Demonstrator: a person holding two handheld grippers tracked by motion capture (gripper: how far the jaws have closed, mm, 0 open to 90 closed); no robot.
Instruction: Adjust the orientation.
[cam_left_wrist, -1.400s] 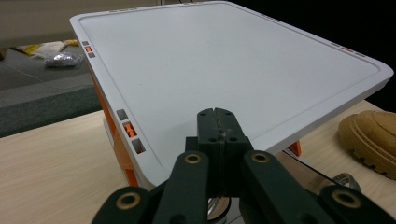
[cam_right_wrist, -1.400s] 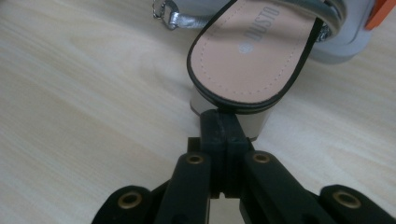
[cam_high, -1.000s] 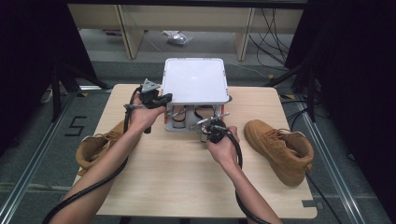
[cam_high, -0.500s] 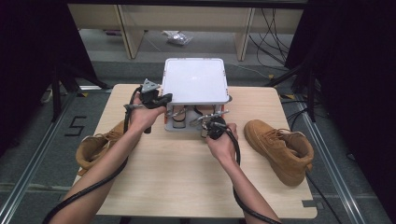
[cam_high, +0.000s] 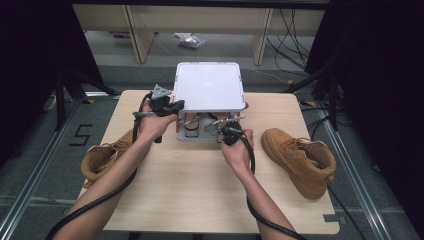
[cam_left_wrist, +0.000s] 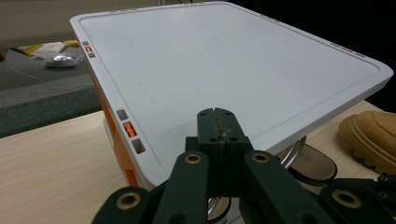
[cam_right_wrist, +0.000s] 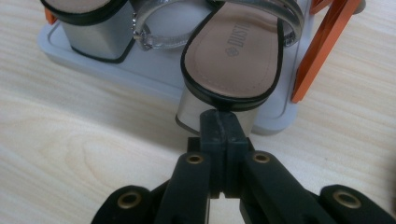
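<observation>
A small two-tier rack stands at the back middle of the table, with a white top shelf (cam_high: 209, 92) (cam_left_wrist: 224, 60) on orange posts (cam_right_wrist: 322, 51). Its grey lower tray (cam_right_wrist: 140, 77) carries a pair of block-heeled sandals. One sandal (cam_right_wrist: 238, 51) points its heel at me and the other sandal (cam_right_wrist: 88, 23) lies to its left. My left gripper (cam_high: 176, 105) (cam_left_wrist: 218, 116) is shut and empty, just above the top shelf's near left corner. My right gripper (cam_high: 223, 131) (cam_right_wrist: 219, 116) is shut and empty too, its tips right at the near sandal's heel.
A tan boot (cam_high: 300, 157) lies on the table's right side, and its sole (cam_left_wrist: 373, 135) is seen beyond the rack. A second tan boot (cam_high: 105, 155) lies at the left edge under my left forearm. Bare wooden tabletop (cam_high: 200, 190) stretches in front of the rack.
</observation>
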